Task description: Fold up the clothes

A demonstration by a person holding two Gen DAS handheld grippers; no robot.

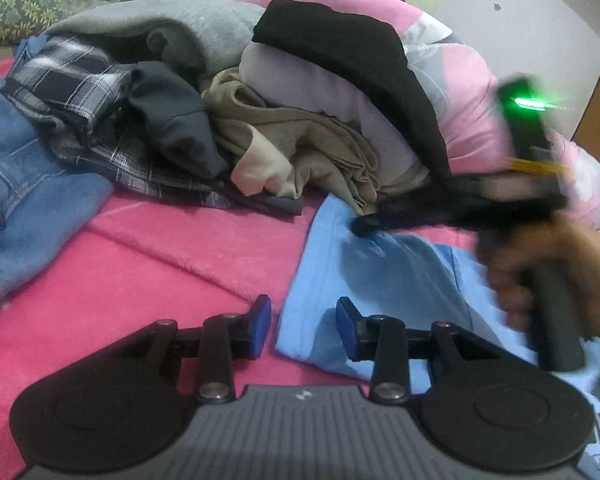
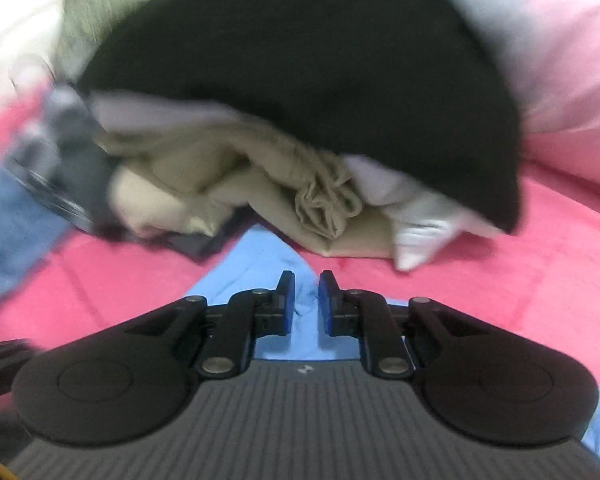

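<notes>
A light blue shirt (image 1: 380, 280) lies on the pink blanket (image 1: 160, 272). My left gripper (image 1: 303, 326) is open just above the shirt's near left edge, holding nothing. My right gripper (image 1: 364, 226) shows blurred in the left wrist view, its tip at the shirt's far corner. In the right wrist view the right gripper (image 2: 307, 300) is partly open over the blue shirt (image 2: 260, 260), with cloth between the pads but not clamped.
A pile of clothes sits behind the shirt: a black garment (image 1: 352, 68), a tan one (image 1: 300, 148), a plaid shirt (image 1: 80, 92), a grey hoodie (image 1: 172, 28) and jeans (image 1: 20, 184). A pink and white duvet (image 1: 480, 92) lies at the right.
</notes>
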